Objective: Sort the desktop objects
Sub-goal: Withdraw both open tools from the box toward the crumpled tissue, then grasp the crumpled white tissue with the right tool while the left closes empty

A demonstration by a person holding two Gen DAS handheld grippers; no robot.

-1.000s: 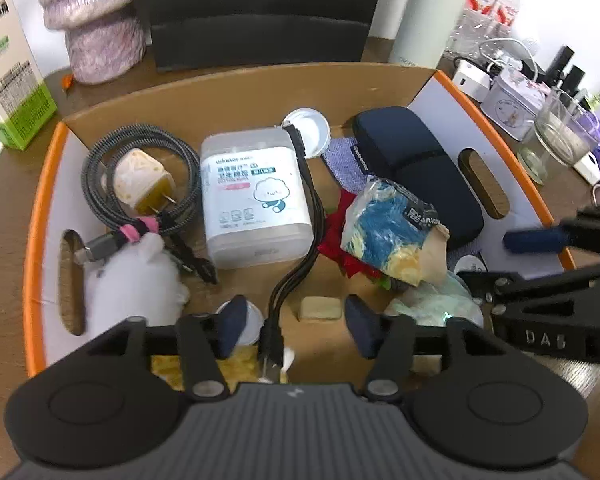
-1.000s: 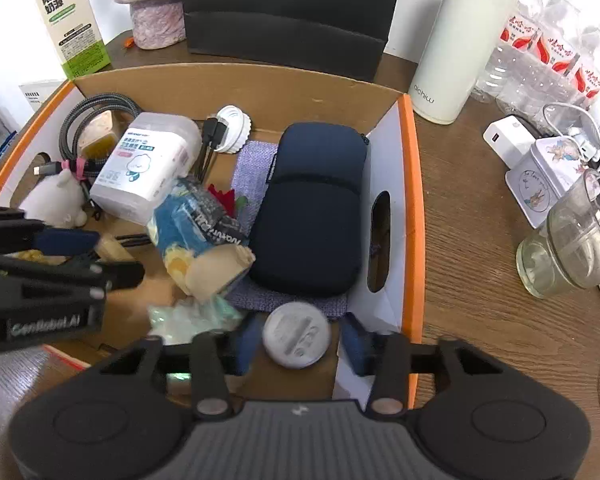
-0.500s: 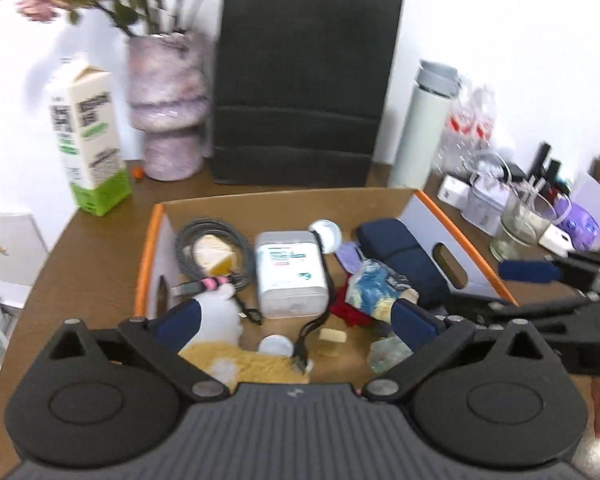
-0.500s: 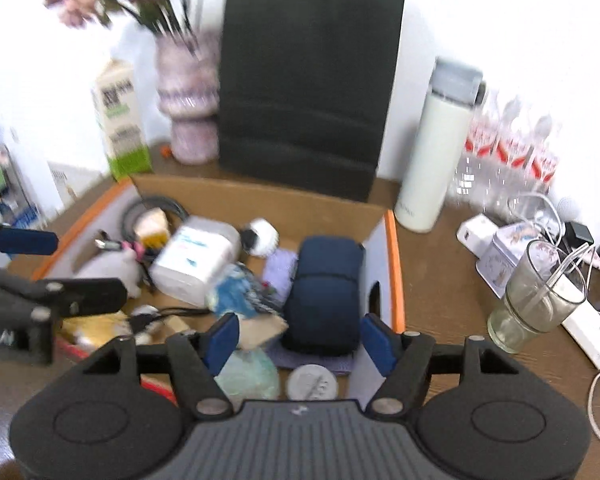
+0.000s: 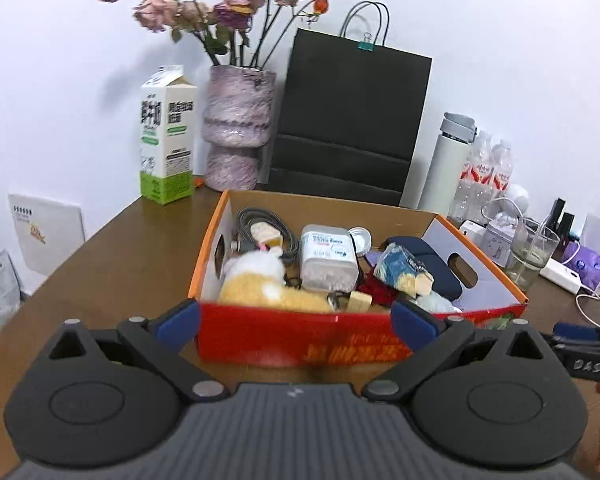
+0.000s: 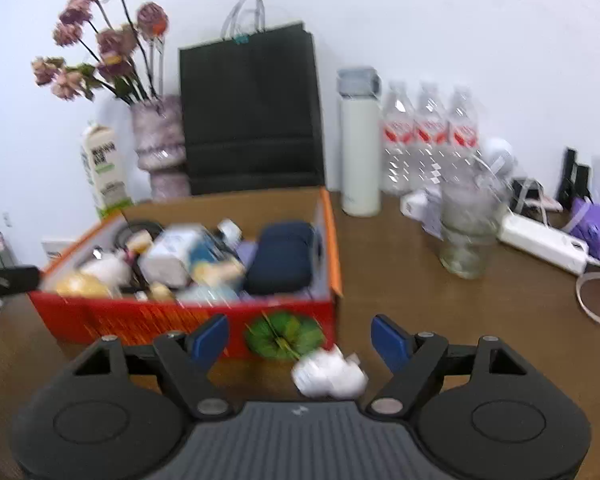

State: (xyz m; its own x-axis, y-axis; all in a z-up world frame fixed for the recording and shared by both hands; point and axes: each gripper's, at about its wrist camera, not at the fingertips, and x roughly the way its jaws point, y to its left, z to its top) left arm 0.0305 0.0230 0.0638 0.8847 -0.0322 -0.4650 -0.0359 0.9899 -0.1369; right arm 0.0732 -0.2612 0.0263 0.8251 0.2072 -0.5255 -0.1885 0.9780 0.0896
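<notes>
Box (image 5: 260, 344) of red and orange cardboard sits on the brown counter (image 5: 112, 264) just ahead of both grippers, its red front wall facing them and its top open. Inside it lie a yellow and white plush toy (image 5: 268, 284) at the near left, a white plastic tub (image 5: 328, 258) behind that, a coiled grey cable (image 5: 260, 220) with a plug toward the far left corner, a blue and yellow snack packet (image 5: 400, 270) in the middle, and a dark blue case (image 6: 280, 256) along the right wall.

Left gripper (image 5: 296, 322) hangs in front of the box's near wall with its blue-padded jaws spread as wide as they go and nothing between them; they have just been opening. Right gripper (image 6: 300, 340) hovers at the box's near right corner, jaws apart and also just opening, not pressing on anything. A crumpled white paper ball (image 6: 328, 372) lies on the counter between its fingers, toward the right one, loose; the view is blurred there.

Beyond the box stand a milk carton (image 5: 168, 136), a vase of dried roses (image 5: 236, 128) and a black paper bag (image 5: 352, 120) against the white wall. To the right of the right gripper are a white flask (image 6: 360, 144), three water bottles (image 6: 428, 136), a glass (image 6: 466, 232) and a white power strip (image 6: 544, 242).
</notes>
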